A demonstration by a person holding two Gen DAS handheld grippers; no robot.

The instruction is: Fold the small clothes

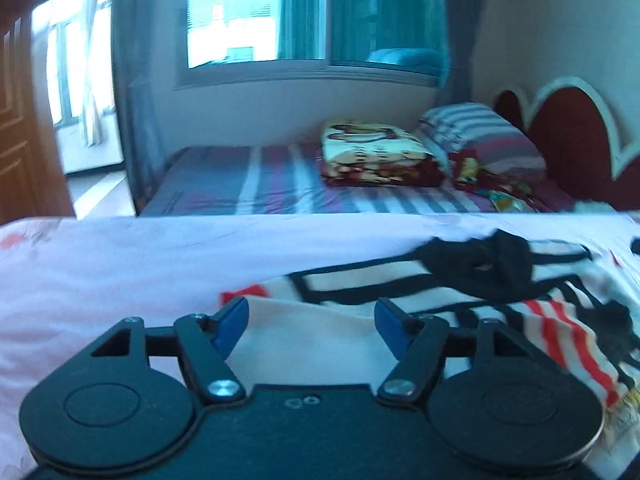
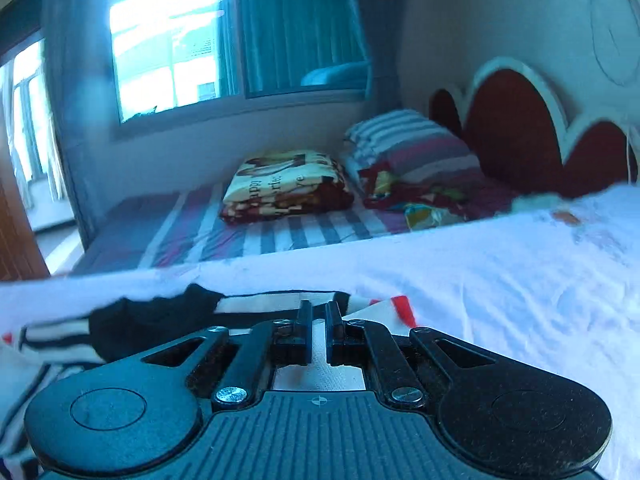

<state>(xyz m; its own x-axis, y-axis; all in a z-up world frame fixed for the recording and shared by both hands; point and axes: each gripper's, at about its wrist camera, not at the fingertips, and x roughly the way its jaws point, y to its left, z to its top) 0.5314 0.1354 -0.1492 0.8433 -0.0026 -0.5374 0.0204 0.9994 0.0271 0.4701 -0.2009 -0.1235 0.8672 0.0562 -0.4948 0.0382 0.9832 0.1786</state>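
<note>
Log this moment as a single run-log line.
left tongs: open over printed garment | right tongs: nearly shut, grip unclear | black item: on garment | fold: not started

two tongs were in view, the left tongs (image 1: 312, 326) and the right tongs (image 2: 319, 326), each with two fingers. one striped garment (image 1: 552, 320) lay on one pale sheet (image 1: 120, 264), with one black garment (image 1: 492, 264) on top. behind it was one bed (image 1: 248, 188) carrying one folded blanket (image 1: 376, 152) and one striped pillow (image 1: 480, 136). there was one headboard (image 1: 568, 136) and one window (image 1: 312, 12).
</note>
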